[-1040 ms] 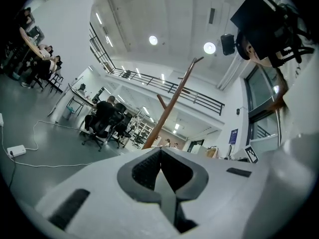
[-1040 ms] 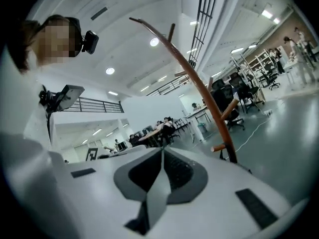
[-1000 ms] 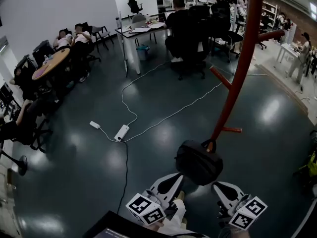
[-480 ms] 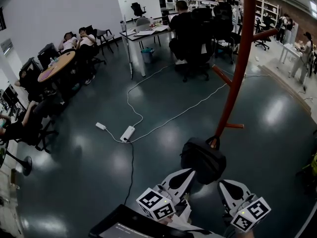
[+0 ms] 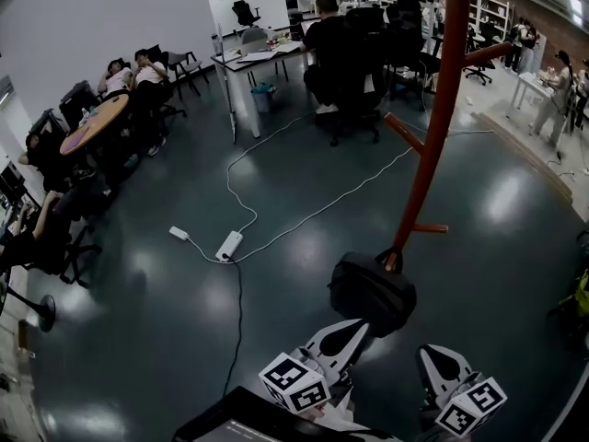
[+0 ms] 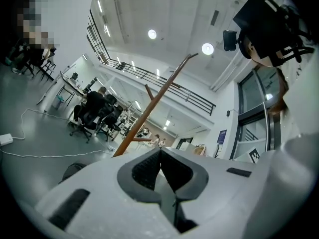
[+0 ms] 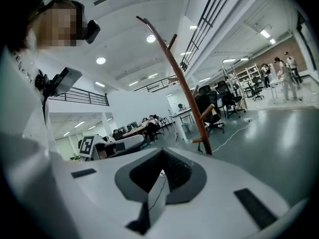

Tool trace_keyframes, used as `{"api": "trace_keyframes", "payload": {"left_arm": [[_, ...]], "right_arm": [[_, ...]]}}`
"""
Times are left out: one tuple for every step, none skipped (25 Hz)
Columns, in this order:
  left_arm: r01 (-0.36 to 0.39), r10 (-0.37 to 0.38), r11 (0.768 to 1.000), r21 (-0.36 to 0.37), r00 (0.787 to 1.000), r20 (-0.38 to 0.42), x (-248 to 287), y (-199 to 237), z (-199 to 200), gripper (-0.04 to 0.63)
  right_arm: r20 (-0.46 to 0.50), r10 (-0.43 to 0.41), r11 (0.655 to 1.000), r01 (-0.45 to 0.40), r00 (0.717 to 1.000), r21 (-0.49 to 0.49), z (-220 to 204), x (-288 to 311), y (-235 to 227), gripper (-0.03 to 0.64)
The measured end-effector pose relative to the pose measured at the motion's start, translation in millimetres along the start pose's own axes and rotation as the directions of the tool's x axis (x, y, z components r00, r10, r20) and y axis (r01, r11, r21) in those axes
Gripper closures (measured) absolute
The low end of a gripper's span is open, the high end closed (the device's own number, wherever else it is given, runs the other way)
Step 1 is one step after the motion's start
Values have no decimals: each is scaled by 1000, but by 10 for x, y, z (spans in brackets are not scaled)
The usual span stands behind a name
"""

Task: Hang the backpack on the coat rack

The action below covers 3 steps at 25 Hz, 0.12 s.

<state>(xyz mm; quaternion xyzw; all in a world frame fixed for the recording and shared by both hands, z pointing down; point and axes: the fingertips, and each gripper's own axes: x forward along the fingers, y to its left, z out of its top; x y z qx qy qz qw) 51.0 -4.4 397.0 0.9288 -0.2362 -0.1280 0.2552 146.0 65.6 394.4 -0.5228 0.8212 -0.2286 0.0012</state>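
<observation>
A black backpack (image 5: 372, 292) lies slumped on the dark floor against the foot of the red-orange coat rack (image 5: 433, 145), whose pole rises past several side pegs. Just short of the backpack's near side, my left gripper (image 5: 354, 326) is shut with nothing in it. My right gripper (image 5: 429, 350) hangs to the right of the bag, a bit further back, also shut and empty. The left gripper view shows its jaw tips (image 6: 160, 151) meeting, the rack (image 6: 149, 106) beyond and a dark edge of the backpack (image 6: 74, 169). The right gripper view shows closed jaws (image 7: 162, 154) and the rack (image 7: 185, 91).
A white power strip with cables (image 5: 227, 244) lies on the floor to the left. People sit around a round table (image 5: 95, 118) at far left and at a desk (image 5: 262, 55) behind. A dark flat object (image 5: 230, 419) is at the bottom edge.
The right gripper has drawn back a little toward me, away from the backpack. The left gripper has shifted slightly right. The backpack stays on the floor.
</observation>
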Motion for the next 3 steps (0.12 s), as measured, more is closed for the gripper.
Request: {"api": "trace_keyframes", "payload": {"left_arm": [[2,-2,1000,-10,1000,-4,-4,-4,-34,586],[3,-3,1000,-20,1000,-9,-13,-2,-71,586],[4,-4,1000,-31,1000,-13,-23,3,-110,586]], "right_arm": [[-8,-6,1000,6,1000,12,-51,3,-34,600],[-17,-9,1000,10,1000,22,-107,14,-65,600],[-27,-12,999,13,1000,32,-164,29,-94,600]]}}
